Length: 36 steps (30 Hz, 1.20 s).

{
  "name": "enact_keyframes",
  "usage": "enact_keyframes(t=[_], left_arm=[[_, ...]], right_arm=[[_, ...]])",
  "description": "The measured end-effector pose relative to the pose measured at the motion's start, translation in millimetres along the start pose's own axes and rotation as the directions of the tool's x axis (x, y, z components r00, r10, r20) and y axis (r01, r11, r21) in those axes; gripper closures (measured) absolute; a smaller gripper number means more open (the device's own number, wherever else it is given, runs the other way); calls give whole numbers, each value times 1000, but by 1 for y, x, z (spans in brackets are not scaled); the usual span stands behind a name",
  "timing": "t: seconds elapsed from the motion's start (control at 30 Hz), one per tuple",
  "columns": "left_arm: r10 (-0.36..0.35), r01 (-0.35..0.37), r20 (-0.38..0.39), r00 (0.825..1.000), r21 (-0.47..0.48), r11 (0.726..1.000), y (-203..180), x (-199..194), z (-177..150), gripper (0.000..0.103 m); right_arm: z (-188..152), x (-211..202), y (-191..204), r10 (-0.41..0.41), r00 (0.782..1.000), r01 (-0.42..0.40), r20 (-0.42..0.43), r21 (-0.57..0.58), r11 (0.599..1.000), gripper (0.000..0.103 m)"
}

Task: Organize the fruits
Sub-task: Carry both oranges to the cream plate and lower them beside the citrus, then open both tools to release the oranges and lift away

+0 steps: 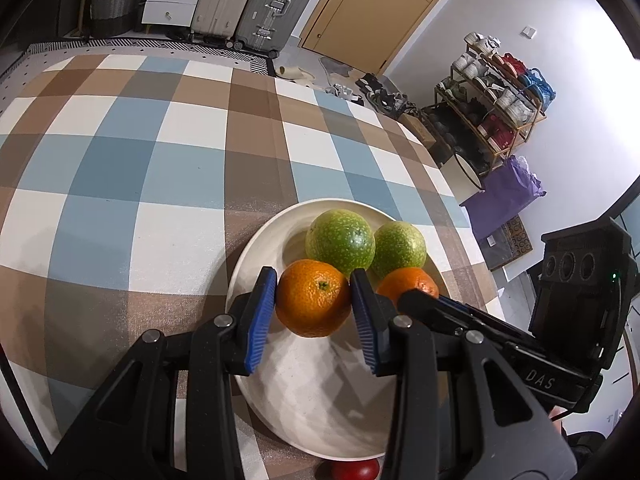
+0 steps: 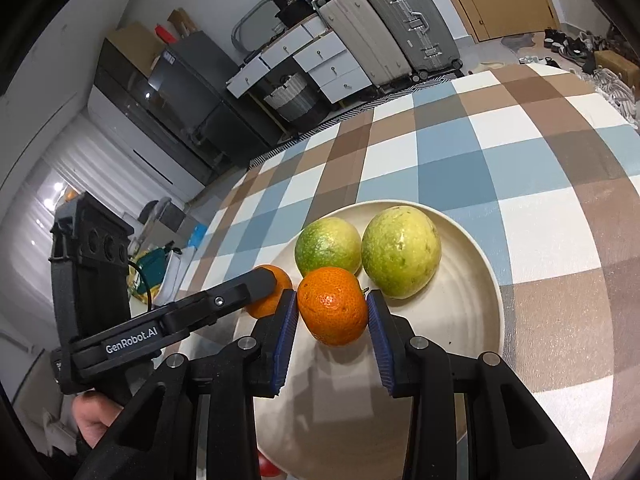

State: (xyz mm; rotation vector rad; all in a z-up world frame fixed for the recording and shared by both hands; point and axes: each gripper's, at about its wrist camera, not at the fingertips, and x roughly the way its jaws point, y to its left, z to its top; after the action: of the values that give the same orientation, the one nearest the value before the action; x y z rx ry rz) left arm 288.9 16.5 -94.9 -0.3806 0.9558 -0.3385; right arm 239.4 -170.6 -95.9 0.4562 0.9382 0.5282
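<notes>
A cream plate (image 1: 256, 256) (image 2: 476, 272) on the checked tablecloth holds two green fruits (image 1: 340, 242) (image 1: 400, 248) (image 2: 328, 246) (image 2: 401, 252) at its far side. My left gripper (image 1: 313, 300) is shut on an orange (image 1: 312, 298) over the plate; that orange shows partly hidden in the right wrist view (image 2: 276, 298). My right gripper (image 2: 332, 306) is shut on a second orange (image 2: 334, 306), which shows in the left wrist view (image 1: 412, 282) behind the right gripper's finger. Both oranges sit side by side just in front of the green fruits.
A red fruit (image 1: 356, 470) (image 2: 267, 467) lies at the plate's near edge, mostly hidden. The checked tablecloth (image 1: 140, 160) stretches wide beyond the plate. Suitcases (image 1: 276, 4), drawers and a shoe rack (image 1: 492, 108) stand in the room behind.
</notes>
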Motion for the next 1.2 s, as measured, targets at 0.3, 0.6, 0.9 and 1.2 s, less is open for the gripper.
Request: enact_keyframes(t=[0.3,0.6,0.9,1.2], left_arm=[[23,-23,-3,1000,17,1000,-7,0,2,67],[41,-42,24,999,37,998,-18,-19,0,50],[42,-46,62,997,60,997,-33,-52,-14,50],[42,-54,114,993,103,993,-55,-92,-29,50]], right_arm=[[2,-12,10,-23,998,28,66,-70,997,53],[-2,-37,19,-19,993,29,118,-82,996,53],[-12,-67,25,-4,984,20,177,-90,996,52],[-28,-95,31,-16,978,35,210,-90,995,50]])
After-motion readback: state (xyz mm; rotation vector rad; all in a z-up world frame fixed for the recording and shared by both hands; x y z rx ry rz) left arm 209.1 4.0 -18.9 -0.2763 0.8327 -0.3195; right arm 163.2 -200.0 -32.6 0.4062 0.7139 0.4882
